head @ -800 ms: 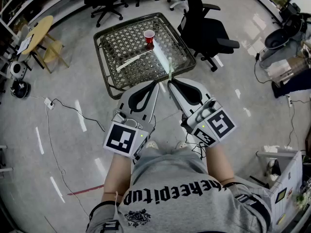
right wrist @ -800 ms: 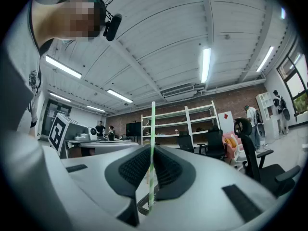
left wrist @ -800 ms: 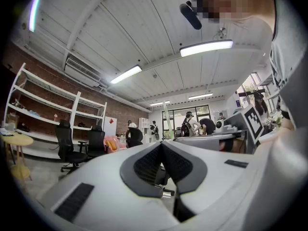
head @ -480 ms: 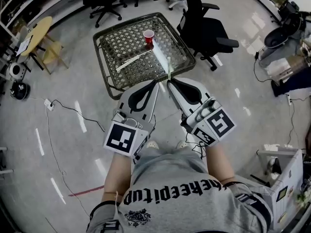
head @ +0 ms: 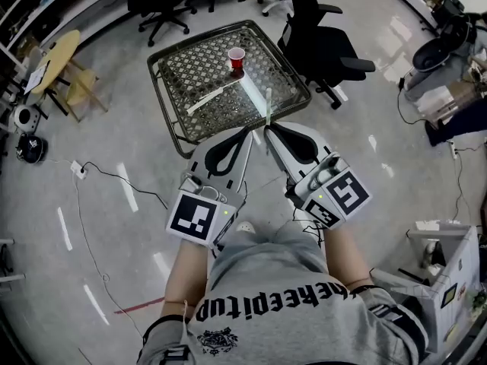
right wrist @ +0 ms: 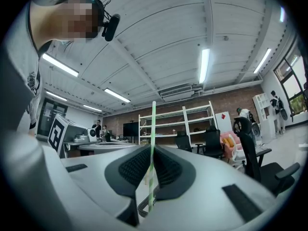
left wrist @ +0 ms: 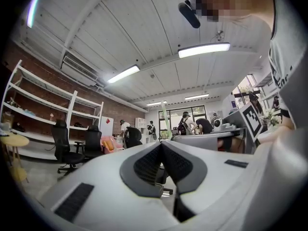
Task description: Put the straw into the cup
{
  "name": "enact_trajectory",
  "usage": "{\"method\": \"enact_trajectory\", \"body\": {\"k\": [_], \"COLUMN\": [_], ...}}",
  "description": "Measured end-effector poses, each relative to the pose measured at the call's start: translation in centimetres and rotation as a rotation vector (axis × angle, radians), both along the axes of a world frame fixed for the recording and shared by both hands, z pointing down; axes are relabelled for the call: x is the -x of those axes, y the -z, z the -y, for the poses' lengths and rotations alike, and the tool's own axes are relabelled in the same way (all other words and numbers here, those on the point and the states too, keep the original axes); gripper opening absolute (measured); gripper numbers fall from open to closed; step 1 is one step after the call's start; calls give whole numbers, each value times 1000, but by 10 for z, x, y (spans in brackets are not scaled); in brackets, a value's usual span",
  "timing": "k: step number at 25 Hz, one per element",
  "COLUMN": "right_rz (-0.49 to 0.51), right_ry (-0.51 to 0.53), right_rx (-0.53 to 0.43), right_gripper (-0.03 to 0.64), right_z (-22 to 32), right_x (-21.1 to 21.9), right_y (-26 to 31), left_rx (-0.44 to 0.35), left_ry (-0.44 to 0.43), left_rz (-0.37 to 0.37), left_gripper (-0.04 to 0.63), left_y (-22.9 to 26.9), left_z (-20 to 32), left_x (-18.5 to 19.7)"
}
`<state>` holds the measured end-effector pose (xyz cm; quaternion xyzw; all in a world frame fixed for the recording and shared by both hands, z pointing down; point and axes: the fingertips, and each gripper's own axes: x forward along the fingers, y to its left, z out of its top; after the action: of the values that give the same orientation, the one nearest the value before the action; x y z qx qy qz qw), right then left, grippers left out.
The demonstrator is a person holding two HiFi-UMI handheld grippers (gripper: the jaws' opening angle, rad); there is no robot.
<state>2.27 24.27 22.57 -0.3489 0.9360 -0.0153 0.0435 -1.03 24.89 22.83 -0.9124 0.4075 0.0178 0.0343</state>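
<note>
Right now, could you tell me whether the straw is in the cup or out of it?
Out: the right gripper is shut on the straw, well short of the red cup.

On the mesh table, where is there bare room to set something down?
On the metal lattice table, bare mesh lies left of the red plastic cup, up to the left rim, and between the long white strip and the near rim. Tightest between cup and strip.
</note>
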Motion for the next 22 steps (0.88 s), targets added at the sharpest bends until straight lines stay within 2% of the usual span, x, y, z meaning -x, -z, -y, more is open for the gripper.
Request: {"method": "enact_trajectory", "body": {"k": [6,10,14,22], "right_rz": [-23,-28,-30,-16], "right_ry": [-28,-36,-23,28], "right_rx": [-16,-14,-11,-15], "right_gripper": [42,41,41,41], "right_z": [0,4,15,51], "right_x": [7,5,4,-1], "right_y": [0,-1,-4,2], "left_rx": [35,21,4,6], "left_ry": [-17,-21,-10,23], "left_rz": [3,-8,-25,-9], "left_gripper": [17,17,17,17], "left_y": [-6,-5,-4,-2], "left_z": [1,8,20,53], "left_x": [11,8,6,-4]}}
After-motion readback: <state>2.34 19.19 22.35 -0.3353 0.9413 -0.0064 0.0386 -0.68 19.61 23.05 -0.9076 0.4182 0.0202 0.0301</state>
